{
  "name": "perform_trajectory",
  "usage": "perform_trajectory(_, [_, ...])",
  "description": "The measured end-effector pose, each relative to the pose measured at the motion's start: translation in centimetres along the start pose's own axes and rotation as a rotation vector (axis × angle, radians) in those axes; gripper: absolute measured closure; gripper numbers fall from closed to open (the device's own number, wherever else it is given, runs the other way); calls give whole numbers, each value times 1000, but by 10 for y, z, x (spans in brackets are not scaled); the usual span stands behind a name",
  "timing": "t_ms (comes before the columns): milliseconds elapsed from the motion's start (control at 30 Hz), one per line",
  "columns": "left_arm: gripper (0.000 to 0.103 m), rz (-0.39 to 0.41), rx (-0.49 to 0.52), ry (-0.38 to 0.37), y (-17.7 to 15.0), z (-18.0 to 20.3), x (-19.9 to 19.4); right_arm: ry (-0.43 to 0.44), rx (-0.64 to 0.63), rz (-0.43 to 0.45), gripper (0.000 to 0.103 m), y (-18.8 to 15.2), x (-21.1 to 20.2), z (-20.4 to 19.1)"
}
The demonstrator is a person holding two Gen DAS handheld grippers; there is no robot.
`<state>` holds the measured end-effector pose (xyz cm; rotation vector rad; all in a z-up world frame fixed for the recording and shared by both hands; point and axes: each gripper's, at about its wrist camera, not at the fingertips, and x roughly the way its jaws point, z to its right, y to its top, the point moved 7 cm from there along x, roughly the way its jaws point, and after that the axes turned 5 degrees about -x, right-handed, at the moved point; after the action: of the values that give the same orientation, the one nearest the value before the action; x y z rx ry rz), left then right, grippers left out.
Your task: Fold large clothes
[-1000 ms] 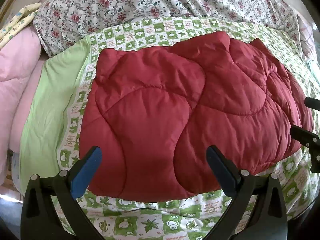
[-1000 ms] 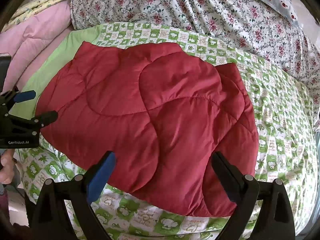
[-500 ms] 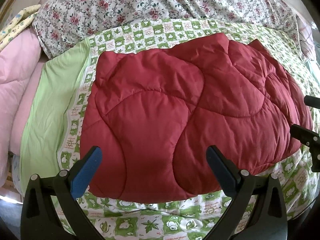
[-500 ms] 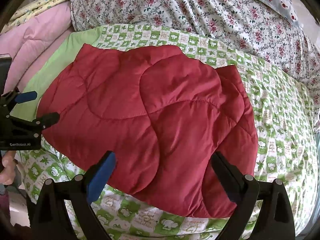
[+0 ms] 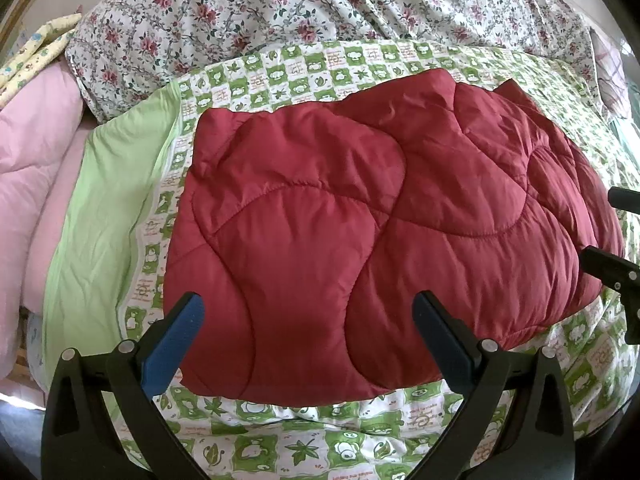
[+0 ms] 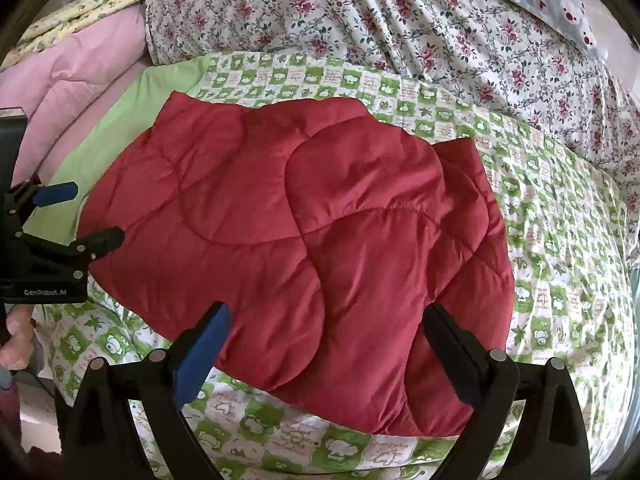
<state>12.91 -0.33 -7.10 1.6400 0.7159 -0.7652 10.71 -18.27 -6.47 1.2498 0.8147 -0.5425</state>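
Red quilted garment [image 5: 360, 240] was seen unchanged at frame centre; left gripper [image 5: 308, 340] and right gripper [image 6: 326, 344] remained spread, empty, low in frame.

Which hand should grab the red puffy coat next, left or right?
Probably either; it's close. Both the left gripper and right gripper hang open over the near edge of the red coat, holding nothing. The right sits nearer its thicker layered end, so maybe right.
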Motion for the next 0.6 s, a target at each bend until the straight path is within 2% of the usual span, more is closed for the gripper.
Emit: perform_trajectory(600, [0, 10, 6, 7, 3, -1, -3, 1, 1, 3, 6, 1, -3, -2])
